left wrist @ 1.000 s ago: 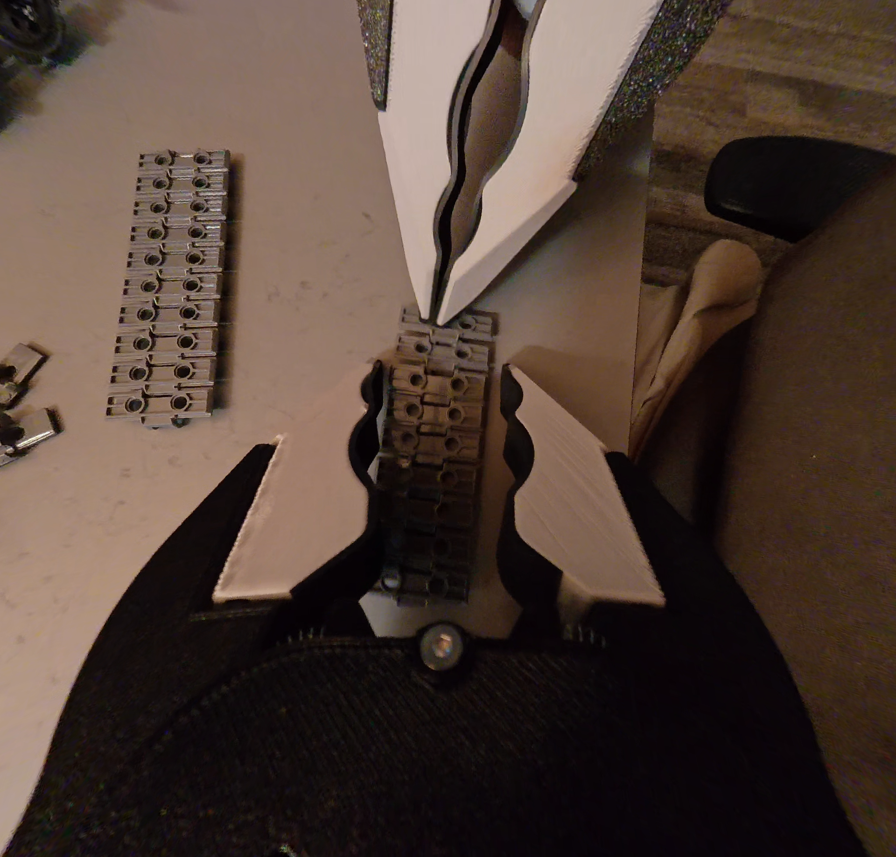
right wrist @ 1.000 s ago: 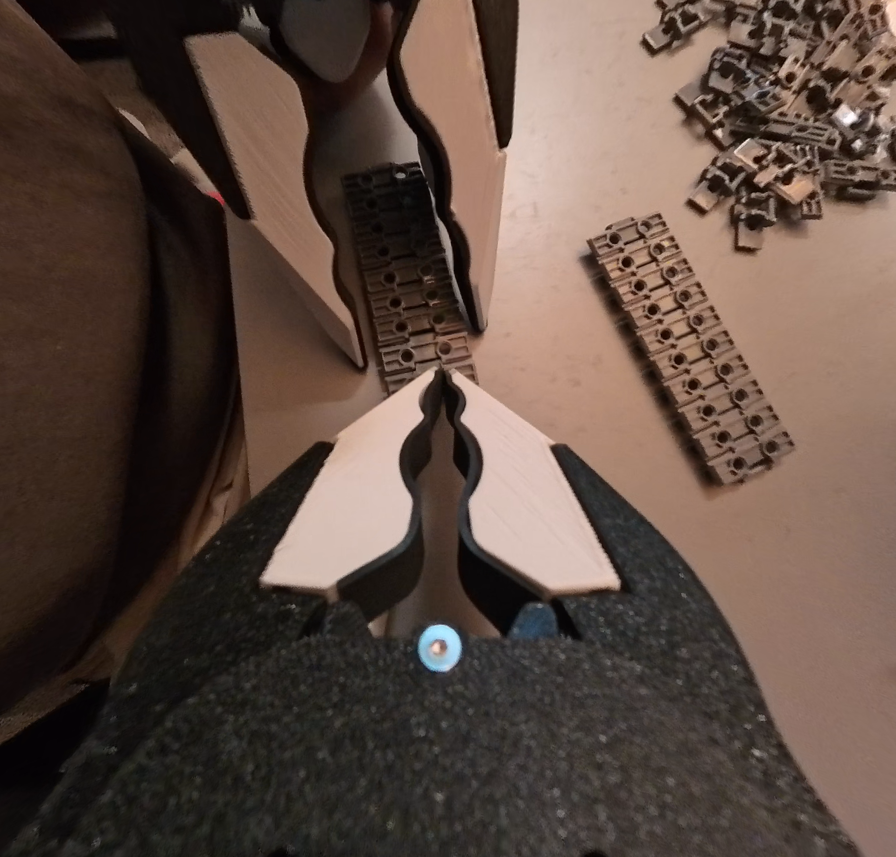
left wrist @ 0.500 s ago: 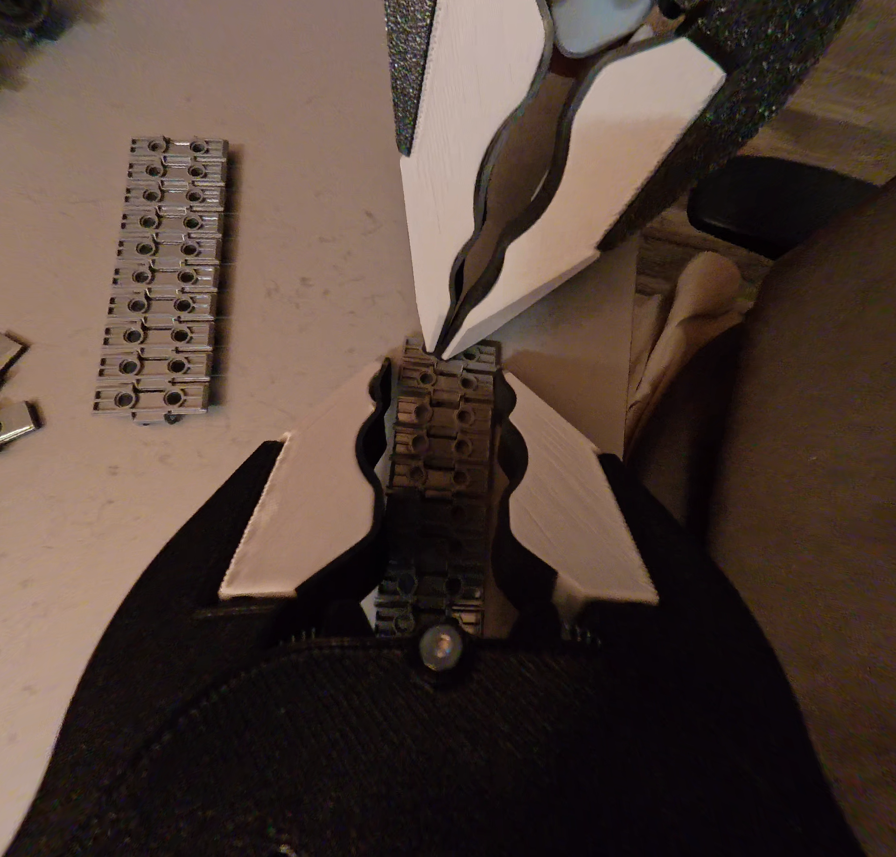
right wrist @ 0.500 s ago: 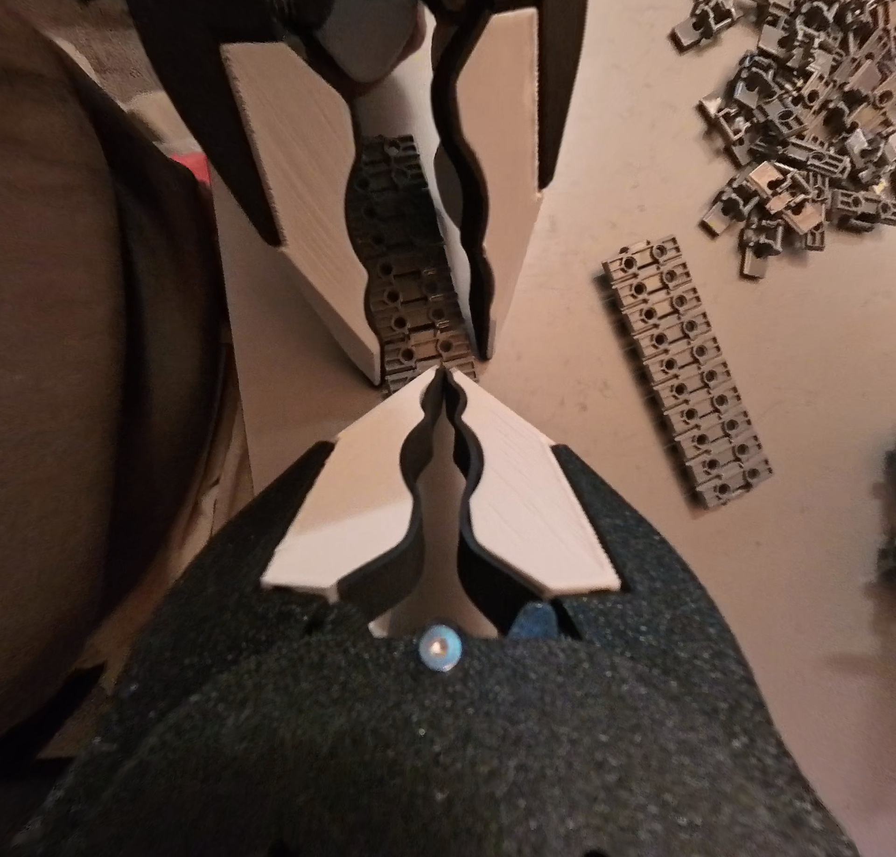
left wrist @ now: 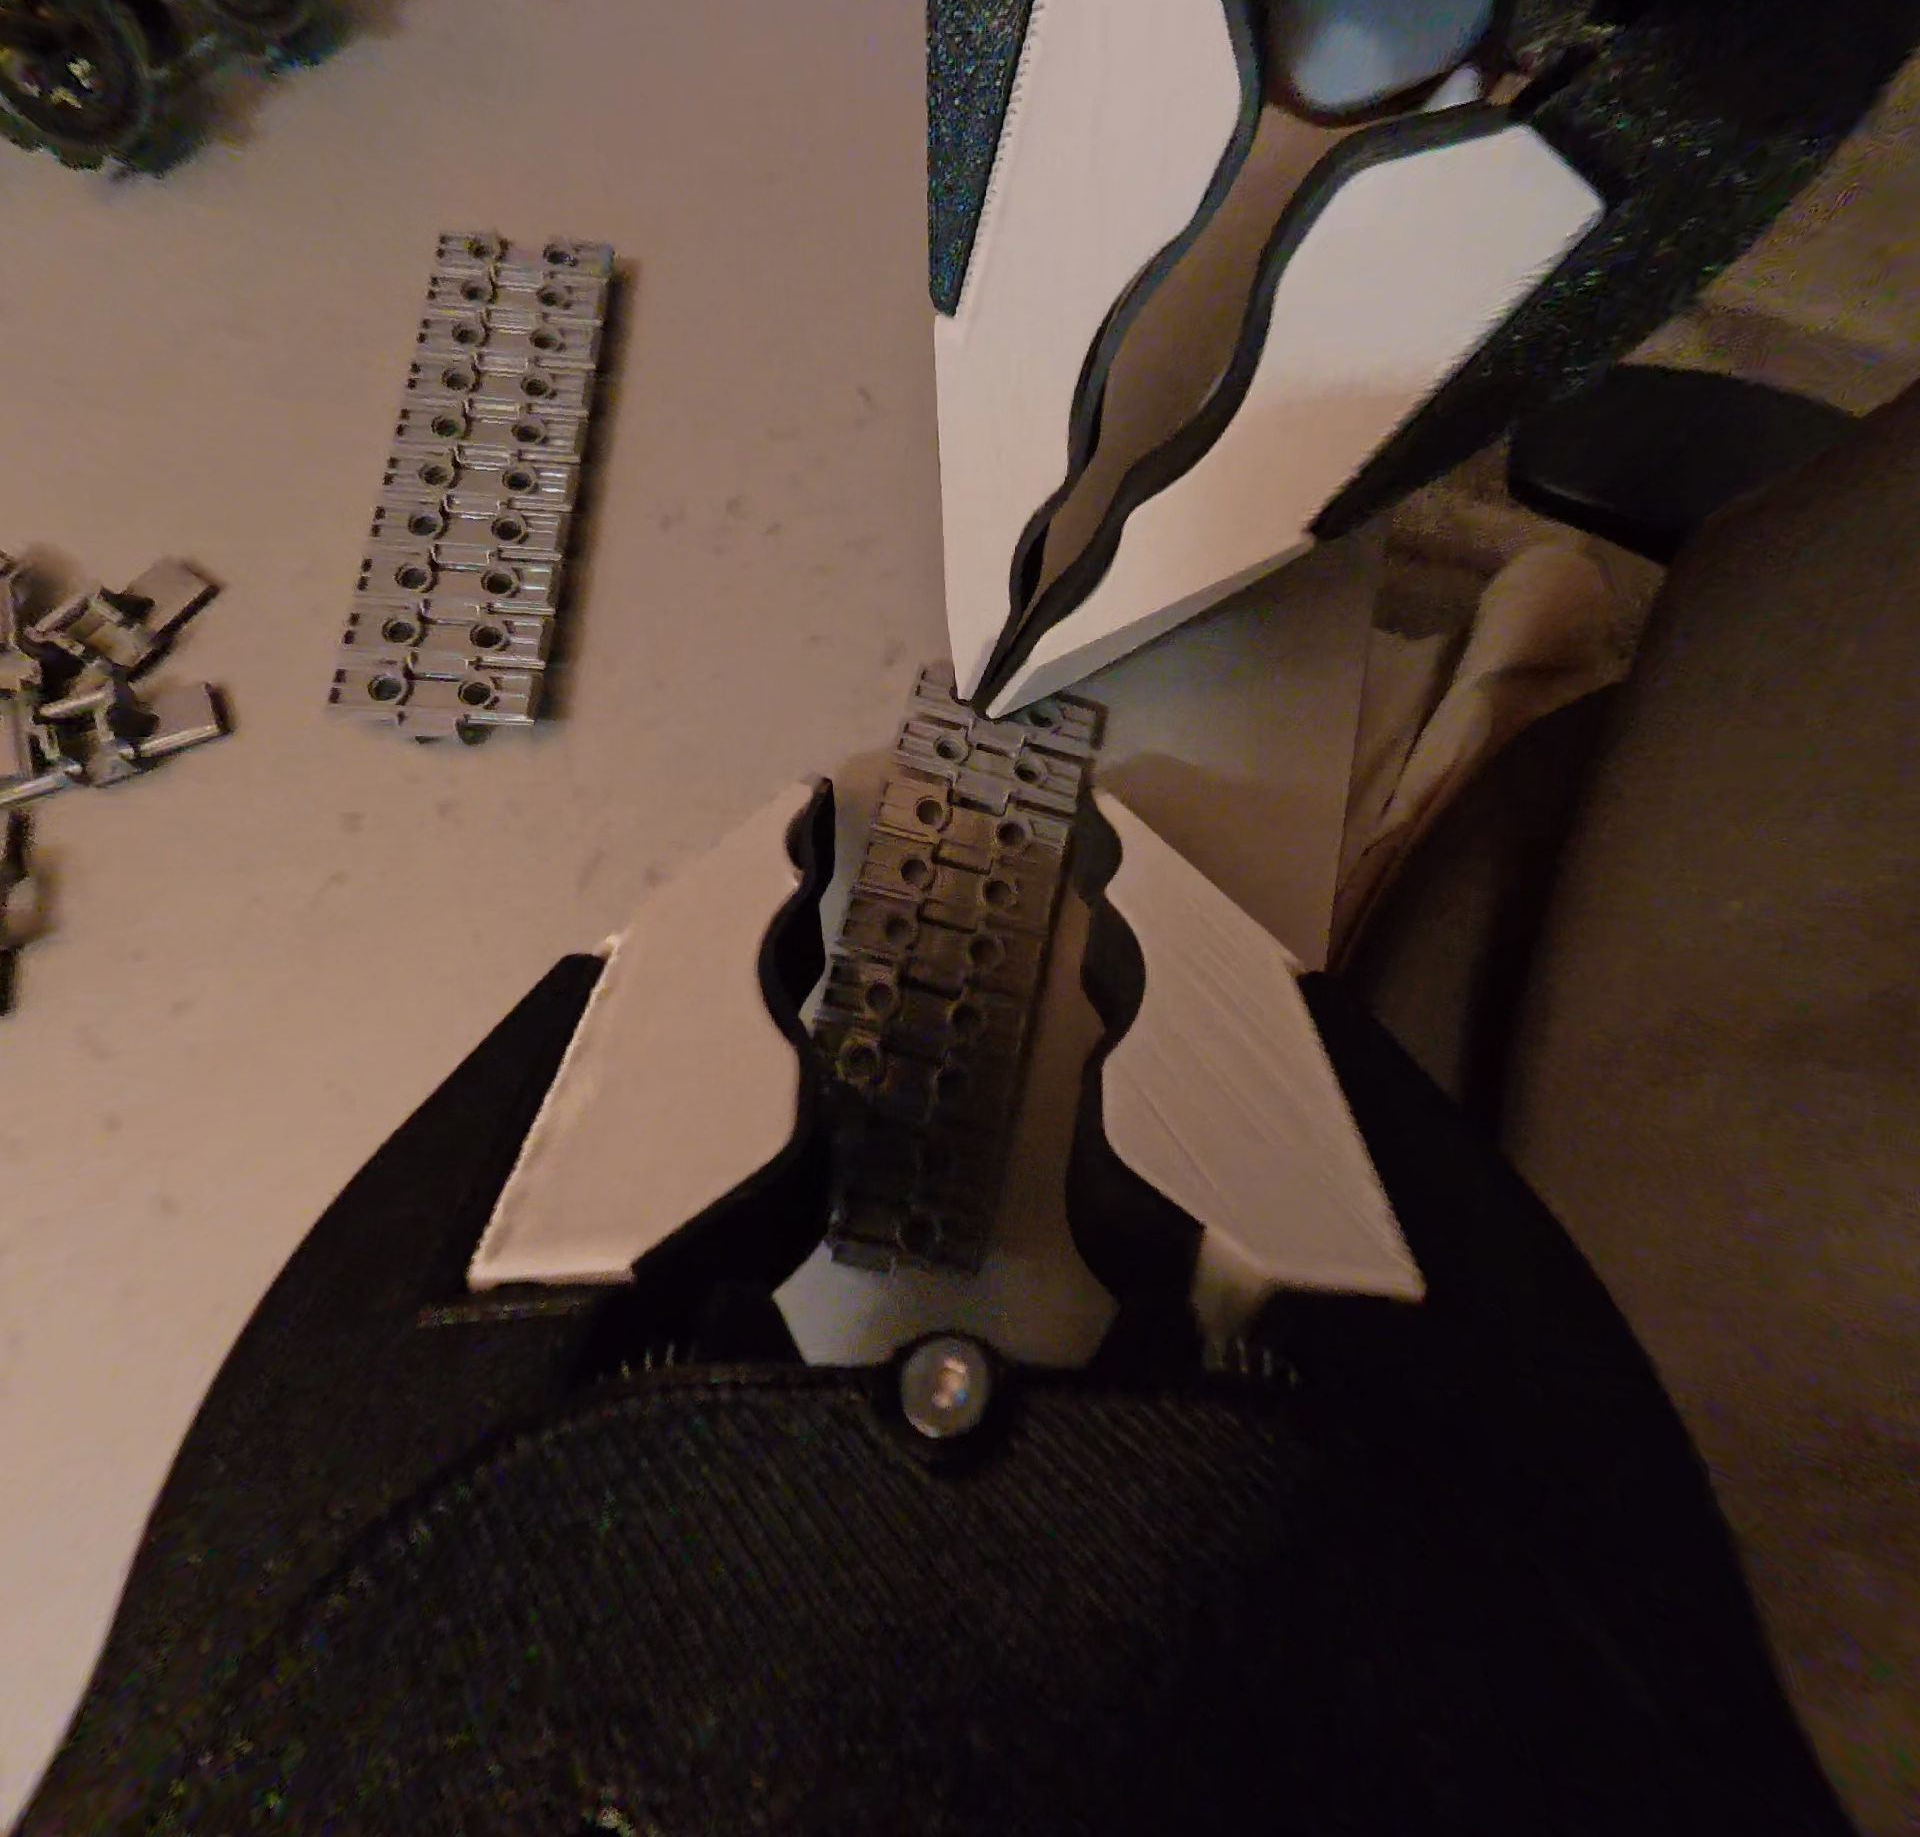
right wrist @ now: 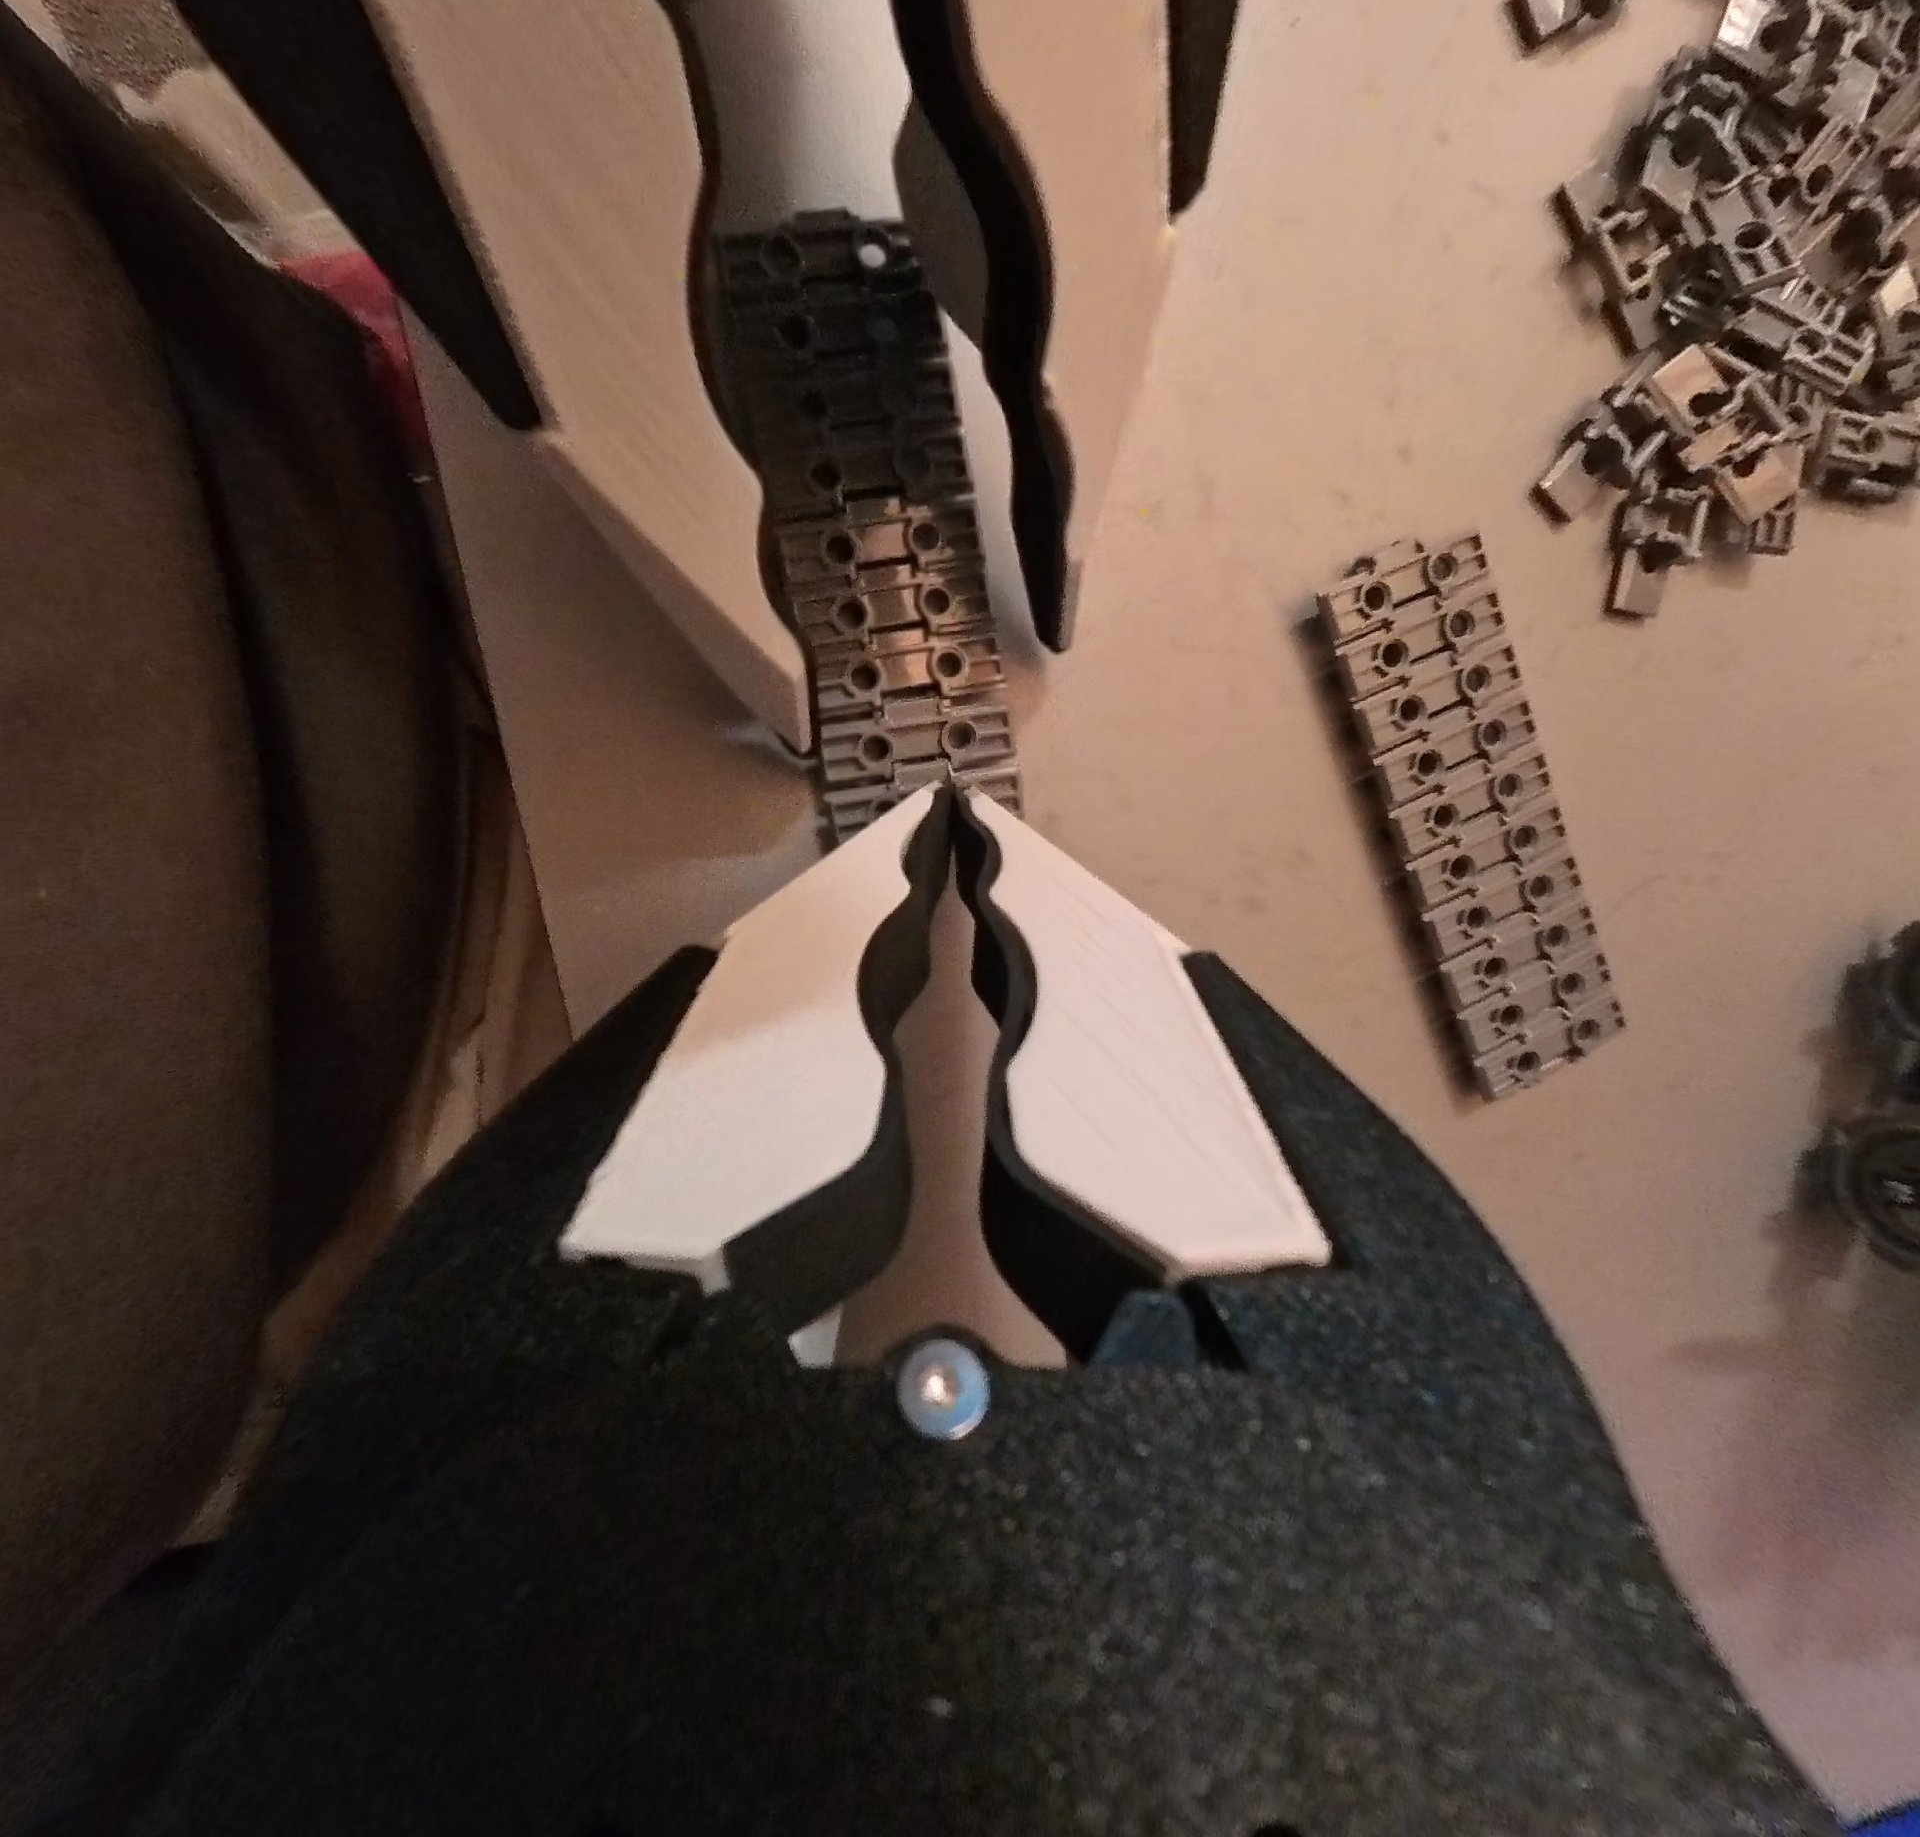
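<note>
Left gripper (left wrist: 951,914) fingers straddle the grey track strip (left wrist: 961,966) on the table (left wrist: 727,177) near its edge, grip unclear; right gripper (right wrist: 951,800), pinched closed, presses its end link, so the strip may buckle or slide off.

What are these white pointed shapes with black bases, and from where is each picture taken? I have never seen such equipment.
They are two hand-held grippers, each with a camera looking along its two white fingers. One picture comes from the left gripper, the other from the right gripper. The left gripper's fingers stand on either side of a strip of linked grey plastic track pieces; contact is hard to judge. The right gripper is shut, with its tip at one end of that strip. On the beige table lie a second, similar grey strip and a pile of loose grey links.
</note>
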The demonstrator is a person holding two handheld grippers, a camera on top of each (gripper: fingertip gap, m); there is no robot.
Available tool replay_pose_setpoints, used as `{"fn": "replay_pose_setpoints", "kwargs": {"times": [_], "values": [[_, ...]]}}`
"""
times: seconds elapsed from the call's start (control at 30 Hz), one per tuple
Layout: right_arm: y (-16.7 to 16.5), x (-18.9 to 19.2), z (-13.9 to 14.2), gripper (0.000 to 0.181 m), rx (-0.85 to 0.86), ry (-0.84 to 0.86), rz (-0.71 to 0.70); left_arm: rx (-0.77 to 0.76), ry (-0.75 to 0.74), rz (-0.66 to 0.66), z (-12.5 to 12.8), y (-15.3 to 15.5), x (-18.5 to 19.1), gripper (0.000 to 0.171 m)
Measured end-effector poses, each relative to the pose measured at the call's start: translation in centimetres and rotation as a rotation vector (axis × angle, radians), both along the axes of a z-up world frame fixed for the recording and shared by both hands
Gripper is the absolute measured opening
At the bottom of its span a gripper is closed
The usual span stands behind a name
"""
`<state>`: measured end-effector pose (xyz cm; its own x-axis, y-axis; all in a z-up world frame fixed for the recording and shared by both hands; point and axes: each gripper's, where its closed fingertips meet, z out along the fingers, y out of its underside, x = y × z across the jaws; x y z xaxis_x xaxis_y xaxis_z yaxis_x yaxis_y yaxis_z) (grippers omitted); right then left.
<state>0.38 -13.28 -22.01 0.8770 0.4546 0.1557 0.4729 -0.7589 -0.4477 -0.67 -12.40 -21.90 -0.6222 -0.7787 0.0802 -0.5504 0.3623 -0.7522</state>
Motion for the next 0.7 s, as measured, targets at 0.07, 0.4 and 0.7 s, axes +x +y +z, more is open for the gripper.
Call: {"fn": "replay_pose_setpoints", "kwargs": {"times": [0.07, 0.4, 0.7], "values": [[0.01, -0.01, -0.01, 0.000, -0.014, 0.008, -0.005, -0.022, 0.004, 0.000, 0.17, 0.06, -0.07, 0.028], [-0.02, 0.00, -0.03, 0.000, -0.112, -0.150, -0.008, -0.021, 0.010, -0.004, 0.07, -0.01, 0.12, 0.021], [0.41, 0.03, 0.02, 0.000, -0.077, -0.285, 0.033, -0.031, 0.020, 0.017, 0.01, 0.22, 0.13, 0.021]]}}
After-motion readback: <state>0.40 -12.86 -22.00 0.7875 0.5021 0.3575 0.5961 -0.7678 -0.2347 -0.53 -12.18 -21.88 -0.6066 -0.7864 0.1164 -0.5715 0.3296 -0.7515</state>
